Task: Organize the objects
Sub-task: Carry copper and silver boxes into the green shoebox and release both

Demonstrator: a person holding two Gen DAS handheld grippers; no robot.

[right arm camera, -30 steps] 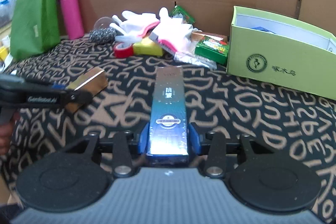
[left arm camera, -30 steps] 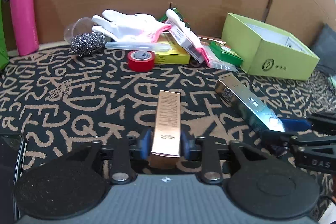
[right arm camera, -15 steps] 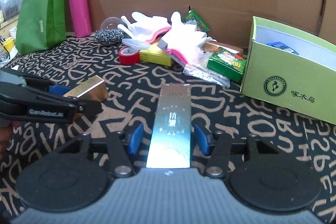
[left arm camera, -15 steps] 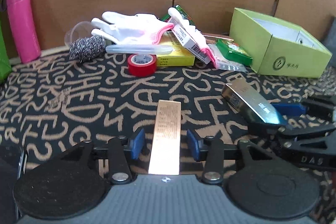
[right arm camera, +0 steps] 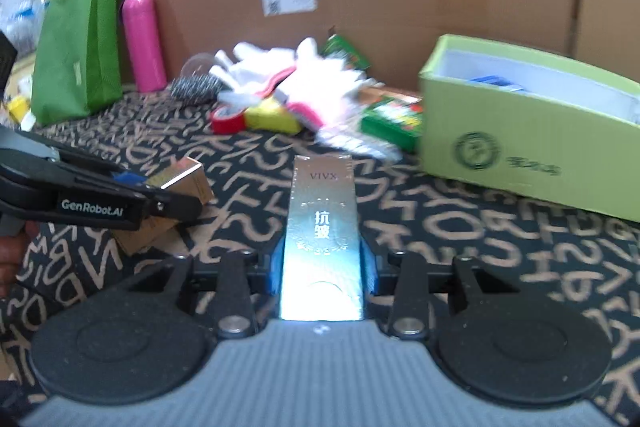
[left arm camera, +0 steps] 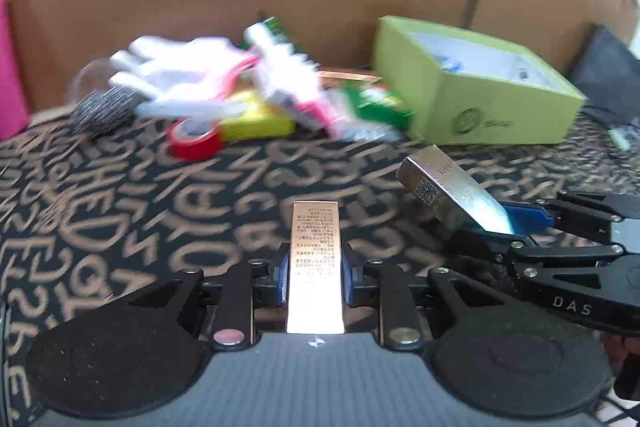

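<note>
Left claw (left arm camera: 315, 277) just squeezed in and now clamped on the gold box (left arm camera: 316, 259), blue pads tight on both long sides. Right claw (right arm camera: 323, 267) just squeezed in too, clamped on the silver box (right arm camera: 322, 239). Both boxes near, side by side, sticking out far past the pads and tipped up off the patterned surface (left arm camera: 120, 219). Green box (right arm camera: 532, 143) open at the far right, some things already inside. Could be the home for both.

Could go wrong: held only at the near end, so a long shiny box could swing or slip out. Could bump each other, being so close. Could hit the green box's wall and fall beside the messy pile with the red tape (left arm camera: 195, 141).
</note>
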